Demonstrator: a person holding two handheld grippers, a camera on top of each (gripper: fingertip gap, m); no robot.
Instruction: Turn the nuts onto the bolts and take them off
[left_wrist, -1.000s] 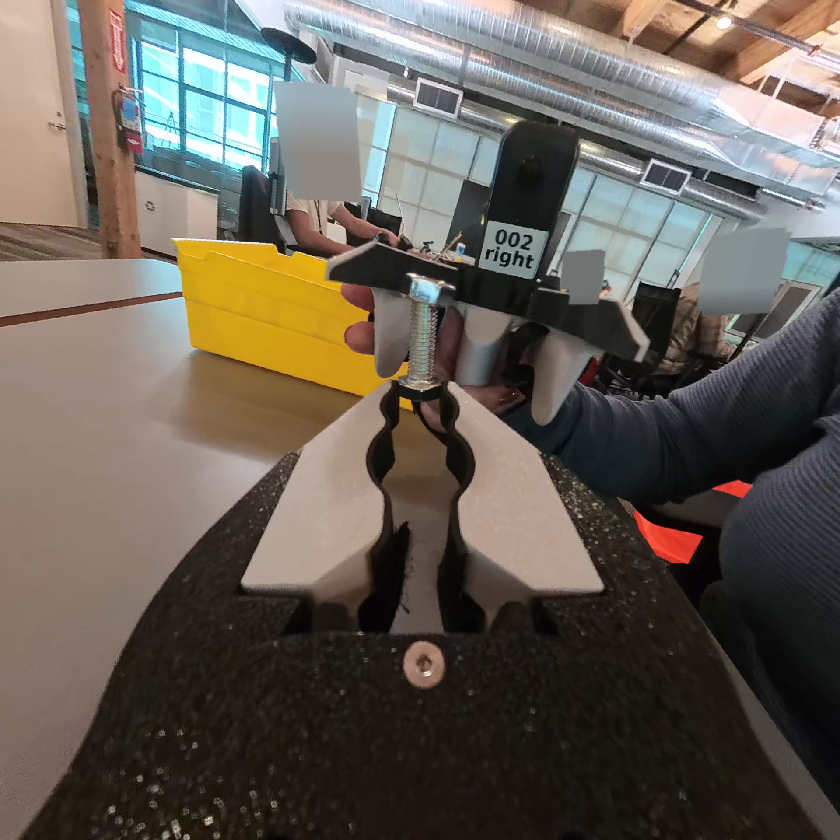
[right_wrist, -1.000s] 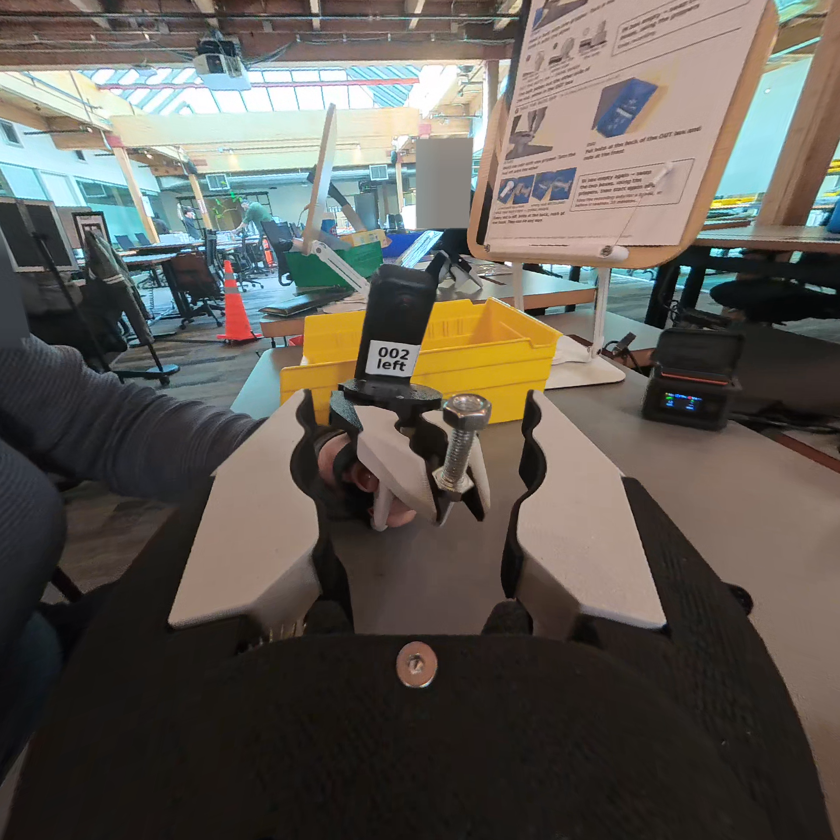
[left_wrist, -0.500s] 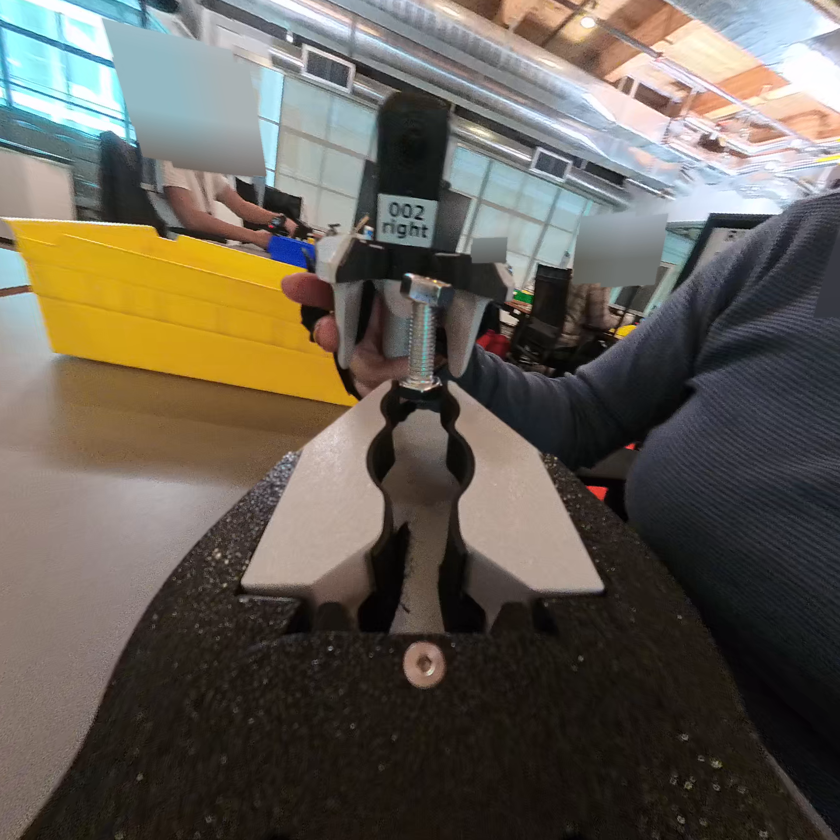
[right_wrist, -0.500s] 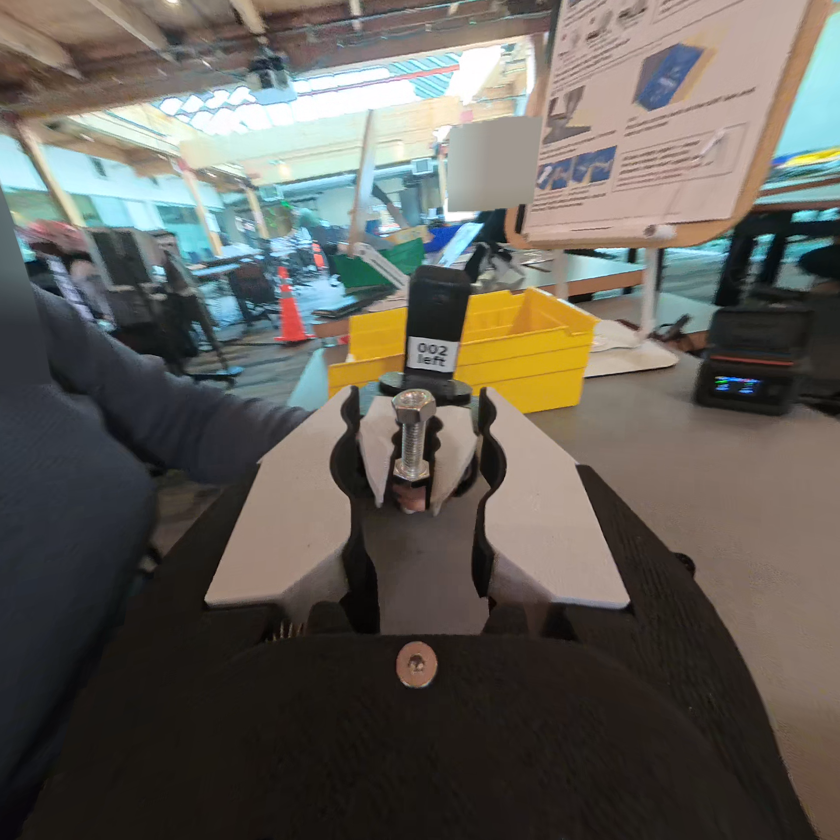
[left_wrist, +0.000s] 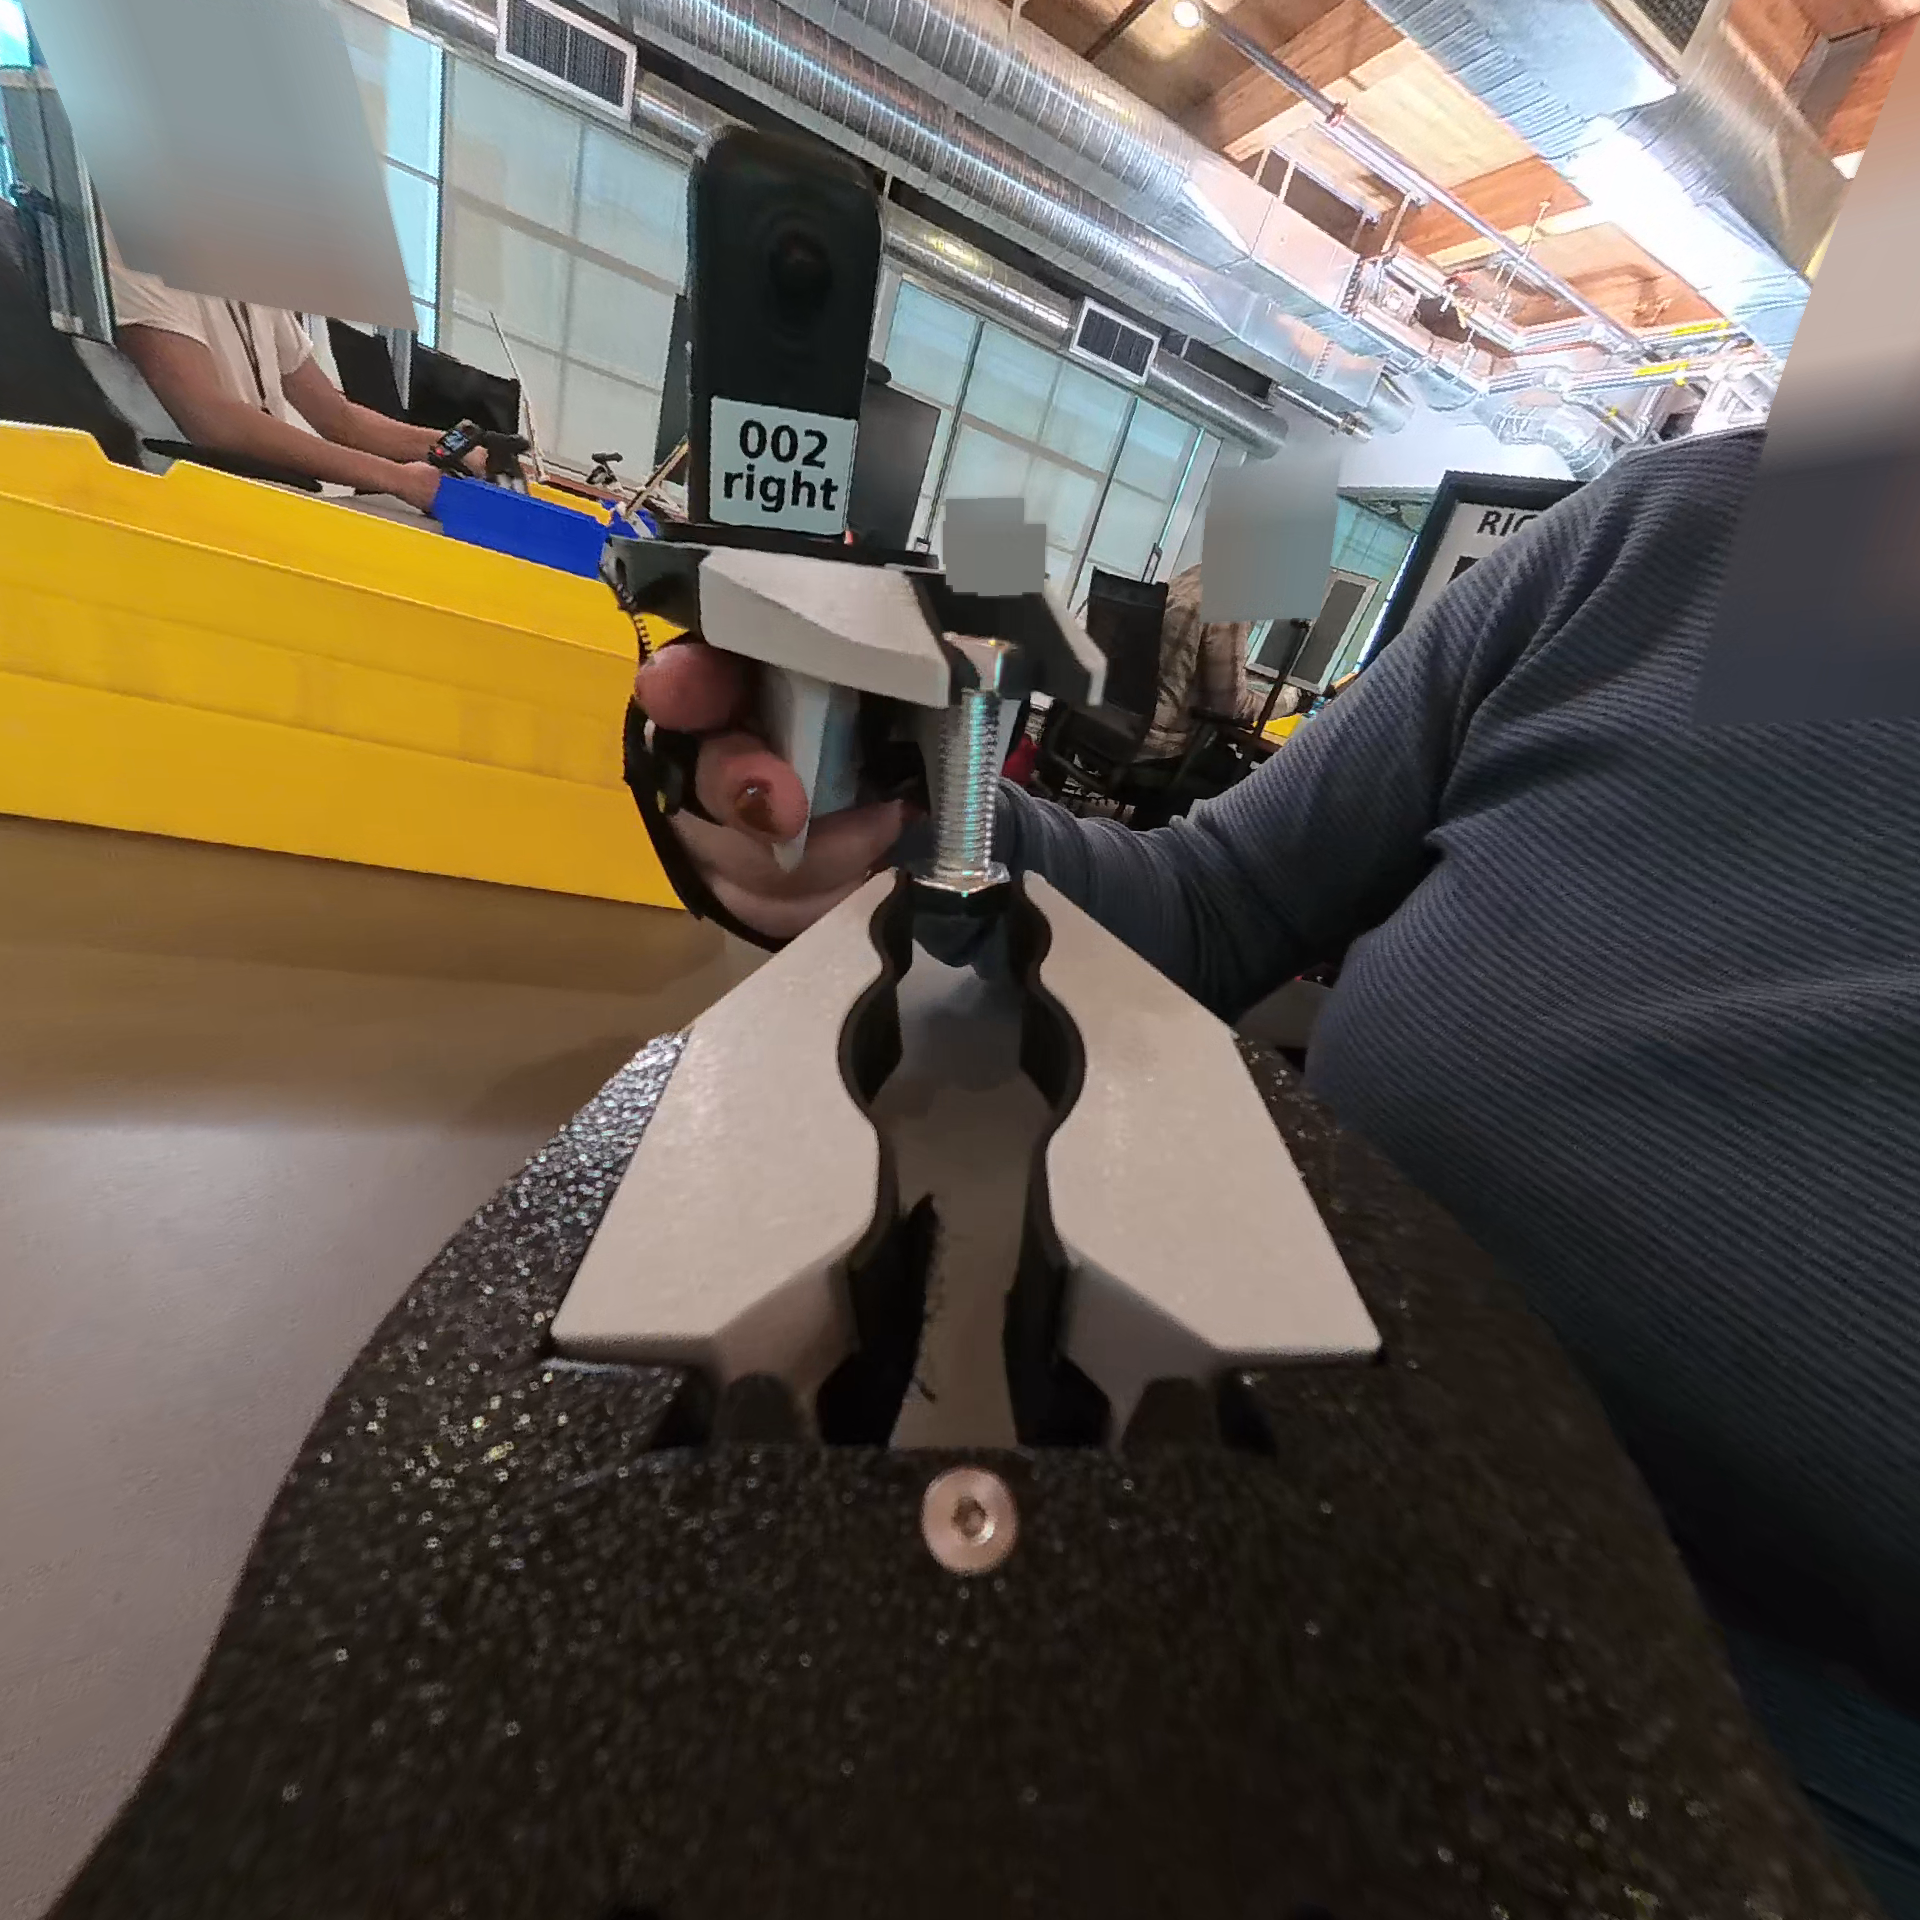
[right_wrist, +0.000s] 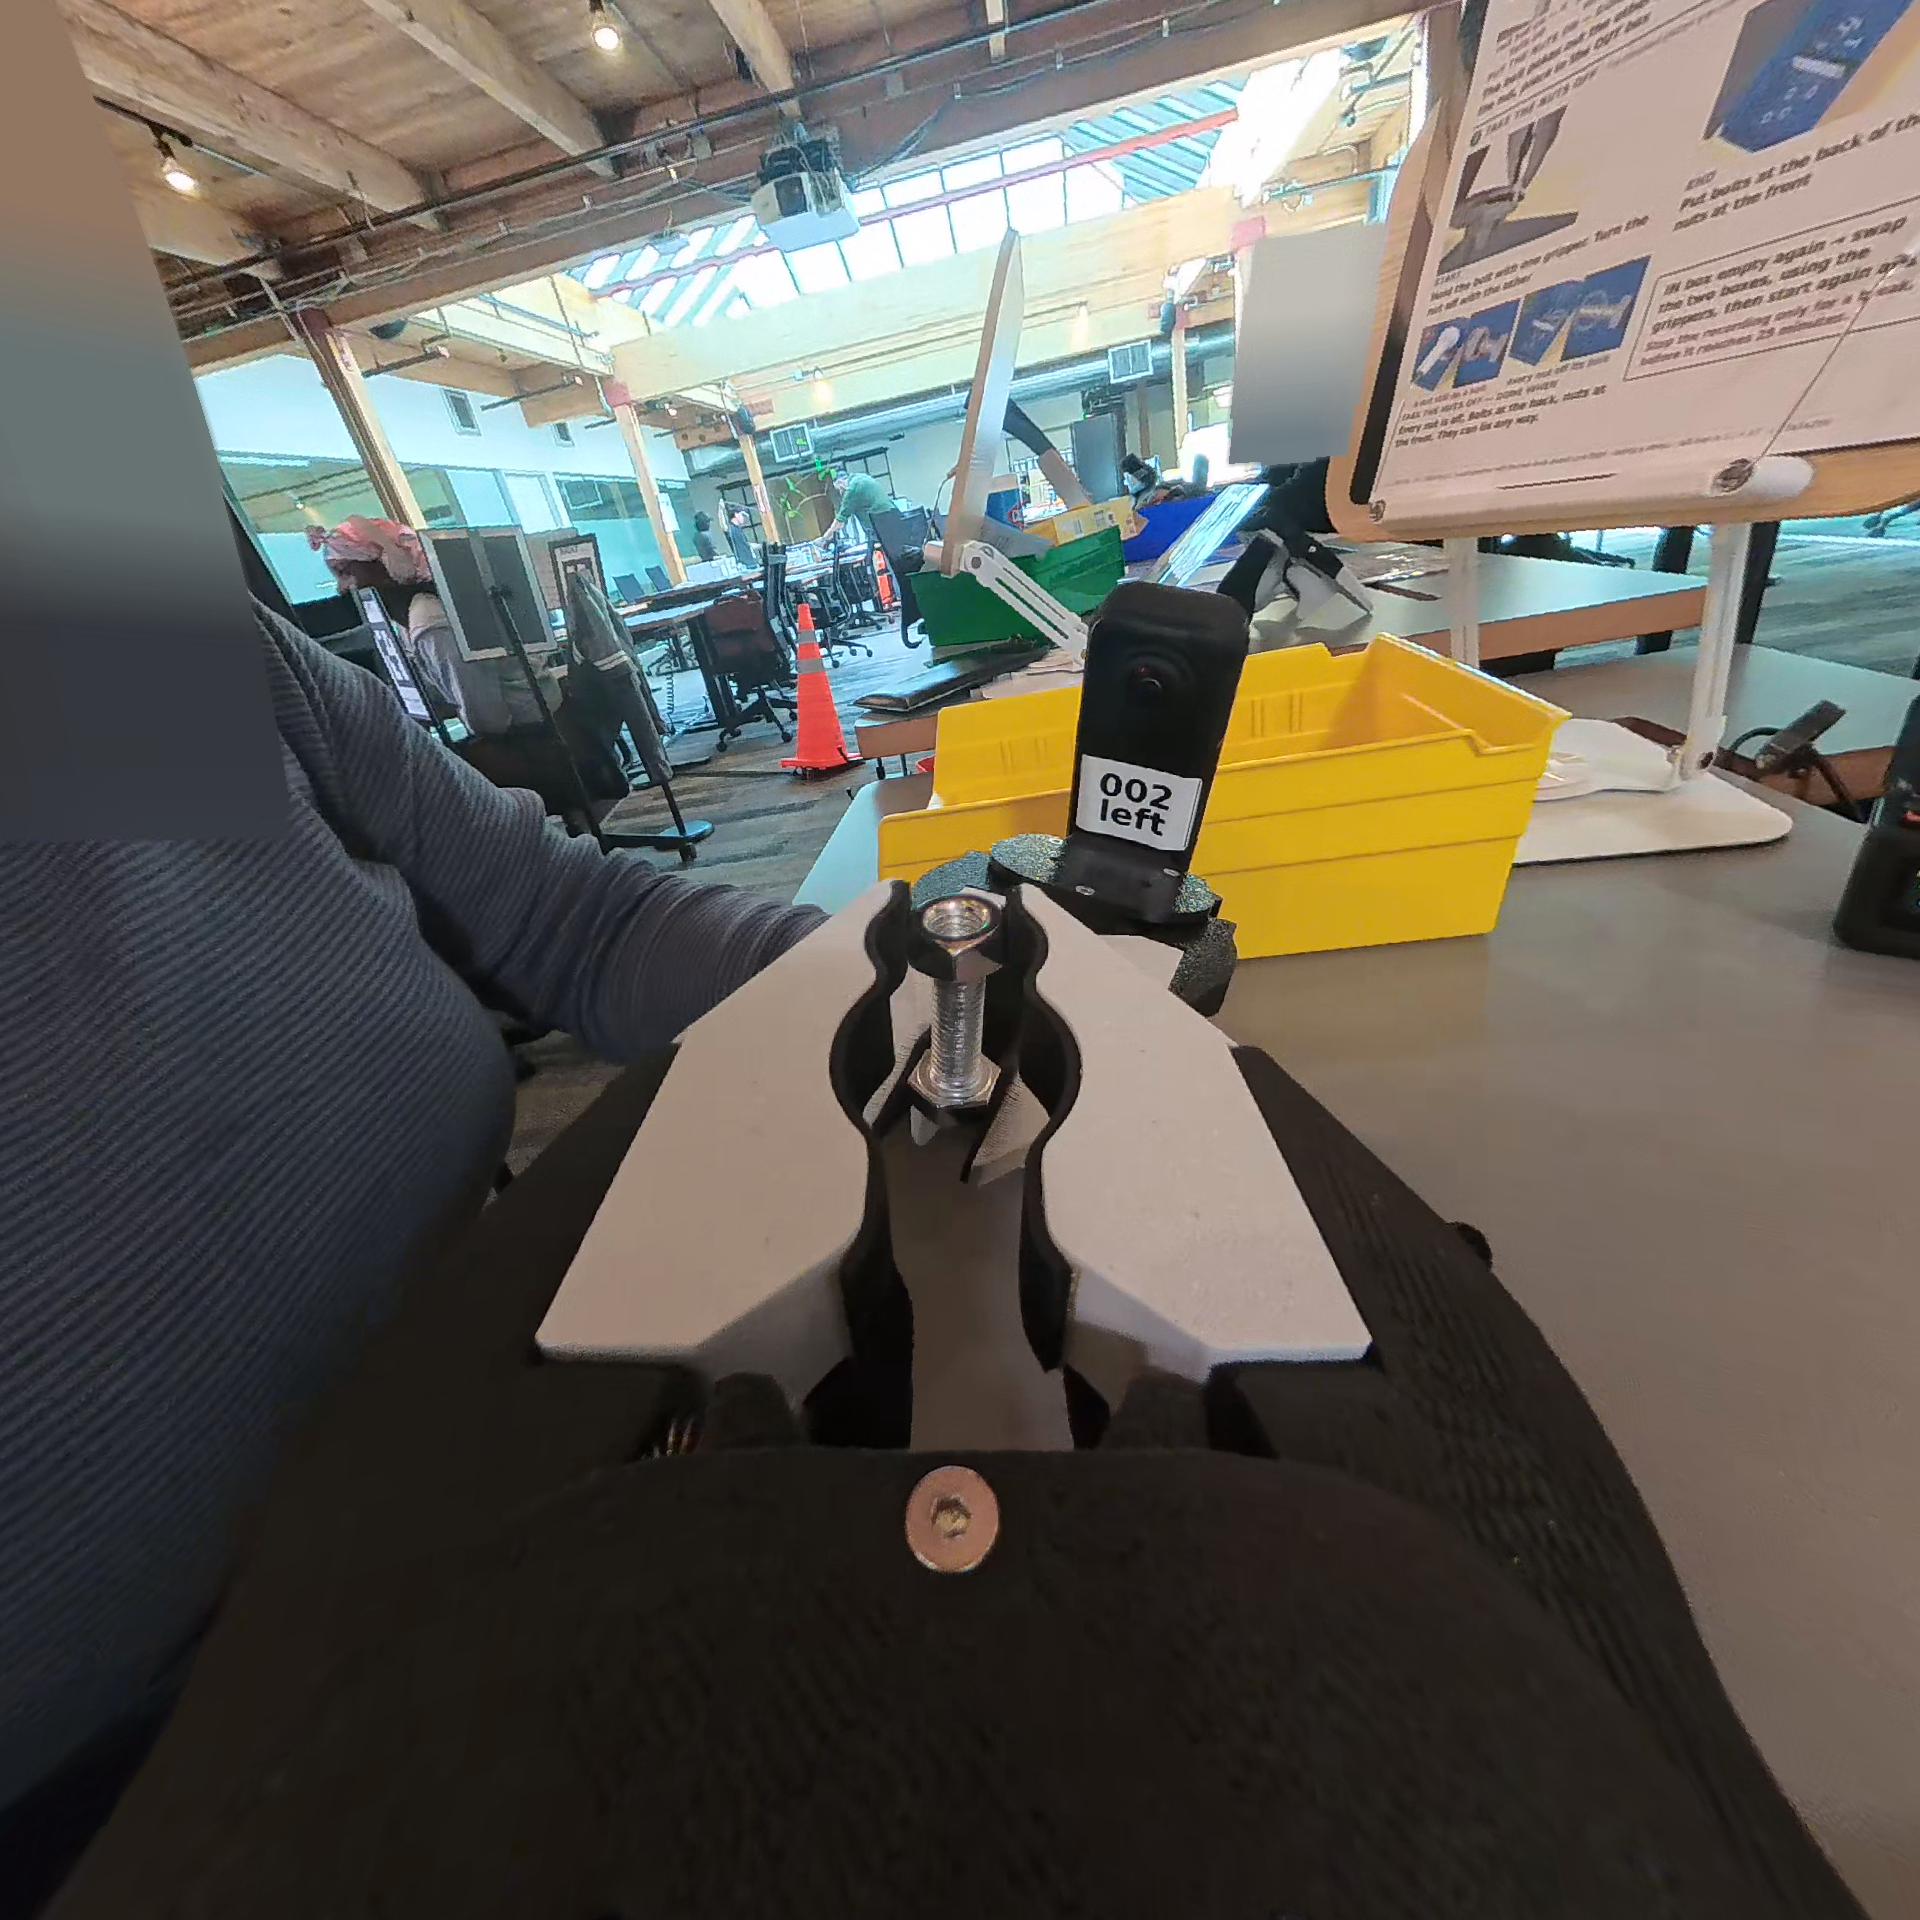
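Note:
A silver bolt (left_wrist: 966, 779) stands upright in the air above the table, with a hex nut (left_wrist: 956, 885) on its lower end. My left gripper (left_wrist: 958, 906) is shut on the nut at its fingertips. My right gripper (left_wrist: 985, 665) faces me and is shut on the bolt's head. In the right wrist view, my right gripper (right_wrist: 954, 932) clamps the bolt head, and the threaded shaft (right_wrist: 956, 1023) runs down to the nut (right_wrist: 954, 1086). My left gripper (right_wrist: 961, 1127) holds the nut from below there.
A yellow bin (left_wrist: 260, 675) stands on the brown-grey table (left_wrist: 208, 1195) beyond the grippers; it also shows in the right wrist view (right_wrist: 1371, 800). An instruction board on a white stand (right_wrist: 1662, 260) and a black device (right_wrist: 1886, 883) are at the right. The person's blue-grey sleeve (left_wrist: 1558, 935) is close by. My hands' fingertips stand some 5 cm from each other.
My right gripper was open beside the bolt; it moved in and closed on the bolt head. My left gripper stayed shut on the nut.

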